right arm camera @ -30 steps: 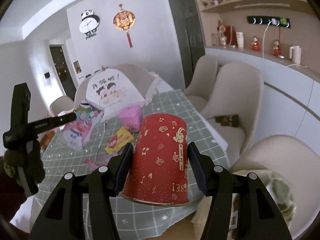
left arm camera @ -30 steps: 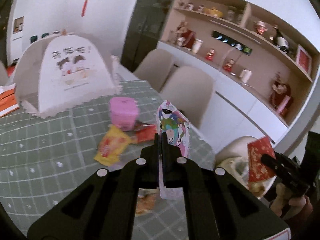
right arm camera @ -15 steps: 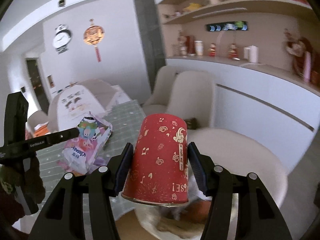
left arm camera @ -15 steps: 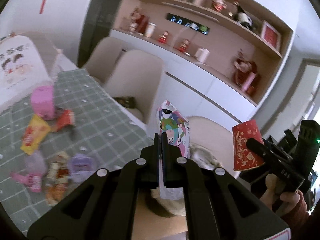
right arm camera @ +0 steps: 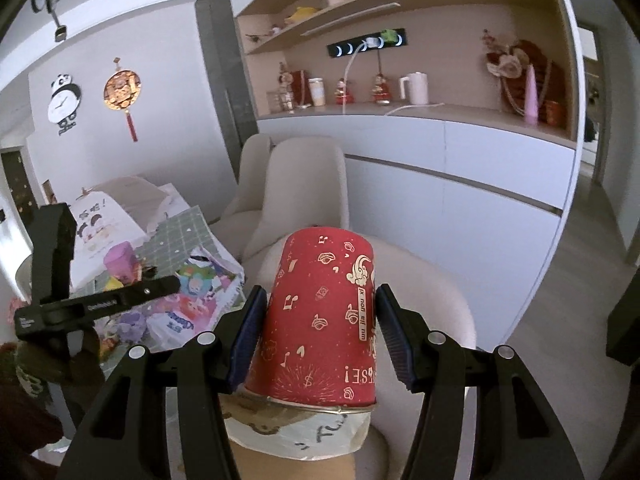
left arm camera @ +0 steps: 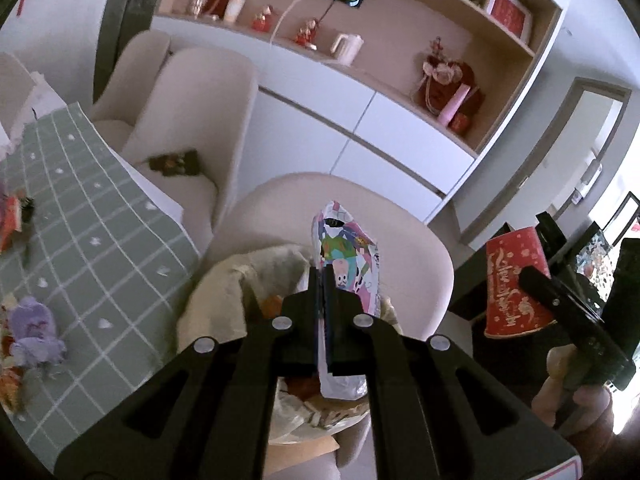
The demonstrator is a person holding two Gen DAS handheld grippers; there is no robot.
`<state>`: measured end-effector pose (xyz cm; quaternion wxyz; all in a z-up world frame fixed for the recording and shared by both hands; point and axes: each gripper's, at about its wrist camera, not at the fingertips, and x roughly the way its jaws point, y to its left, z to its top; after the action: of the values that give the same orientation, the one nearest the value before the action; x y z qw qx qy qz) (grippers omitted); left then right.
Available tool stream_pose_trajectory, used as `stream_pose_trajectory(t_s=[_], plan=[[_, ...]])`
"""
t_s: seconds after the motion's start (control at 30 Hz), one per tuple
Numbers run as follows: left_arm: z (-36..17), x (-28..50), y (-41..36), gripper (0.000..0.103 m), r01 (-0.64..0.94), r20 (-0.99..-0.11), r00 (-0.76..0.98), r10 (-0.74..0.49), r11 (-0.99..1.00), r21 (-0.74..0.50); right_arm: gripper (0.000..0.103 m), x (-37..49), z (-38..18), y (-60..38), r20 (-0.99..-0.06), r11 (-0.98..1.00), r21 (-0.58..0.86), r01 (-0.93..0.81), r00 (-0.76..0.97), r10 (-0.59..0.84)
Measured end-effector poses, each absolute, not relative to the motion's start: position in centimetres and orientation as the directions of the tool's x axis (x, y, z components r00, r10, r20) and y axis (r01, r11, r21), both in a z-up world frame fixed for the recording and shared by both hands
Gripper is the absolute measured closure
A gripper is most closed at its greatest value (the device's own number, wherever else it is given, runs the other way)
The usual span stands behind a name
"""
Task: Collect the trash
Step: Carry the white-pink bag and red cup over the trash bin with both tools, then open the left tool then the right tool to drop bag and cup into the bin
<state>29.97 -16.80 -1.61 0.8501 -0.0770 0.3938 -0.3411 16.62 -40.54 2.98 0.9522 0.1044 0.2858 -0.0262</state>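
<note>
Step in hand: delivery of two collected pieces of trash to the bag. Both appear carried clear of the table and held over or beside the bag's mouth; neither is dropped yet.

Item 1. Snack wrapper [left arm camera: 347, 264], centre of the left wrist view. Flat, crinkled foil printed with bright cartoon figures, white at its lower end. Left gripper [left arm camera: 323, 280] is clenched on it, jaws pressed nearly together with the wrapper standing up between them. It hangs directly above the open bag.

Item 2. Paper cup [right arm camera: 324, 320], lower centre of the right wrist view. Red with gold ornaments and lettering, held upside down, its gold-edged rim toward the camera. Right gripper [right arm camera: 318, 320] grasps it across the body, one pad on each side. In the left wrist view the cup sits at the right edge, beside the bag rather than over it.

Item 3. Trash bag [left arm camera: 224, 292], pale, rumpled plastic, mouth open, resting on a beige chair [left arm camera: 408, 248] at lower centre. Some litter is already visible inside.

Item 4. Table with green checked cloth [left arm camera: 92, 232], left side; a purple wrapper [left arm camera: 34, 332] and other scraps remain there.

Next move, as judged: release the wrapper into the bag, bring the cup across over the opening, let it go, then return for the rest.
</note>
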Motion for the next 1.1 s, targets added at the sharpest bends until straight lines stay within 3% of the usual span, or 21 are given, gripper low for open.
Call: stream_pose_trajectory(t_s=[0.17, 0.27, 0.73, 0.9, 1.1], plan=[[-3.9, 31.2, -18.6, 0.099, 0.521, -0.650, 0.388, -0.653, 0.737, -0.430, 0.050, 16.9, 2.2, -41.3, -0.559, 0.973, 0.197, 0.117, 0.829, 0.013], [-4.8, 31.5, -18.7, 0.082, 0.507, -0.665, 0.369, -0.649, 0.740, -0.442, 0.050, 17.6, 1.6, -41.2, -0.570, 0.972, 0.212, 0.105, 0.821, 0.035], [-4.5, 30.1, -9.2, 0.067, 0.341, -0.727, 0.483, -0.487, 0.870, -0.356, 0.049, 25.1, -3.2, -35.1, -0.608, 0.936, 0.349, -0.041, 0.750, 0.260], [-5.2, 28.7, -5.8, 0.065, 0.278, -0.754, 0.482, -0.446, 0.894, -0.350, 0.049, 27.8, -7.6, -32.0, -0.691, 0.946, 0.314, -0.074, 0.666, 0.281], [-5.8, 27.5, -2.5, 0.062, 0.234, -0.768, 0.498, -0.403, 0.915, -0.328, 0.049, 28.8, -11.0, -30.7, -0.784, 0.979, 0.197, -0.046, 0.592, 0.186]])
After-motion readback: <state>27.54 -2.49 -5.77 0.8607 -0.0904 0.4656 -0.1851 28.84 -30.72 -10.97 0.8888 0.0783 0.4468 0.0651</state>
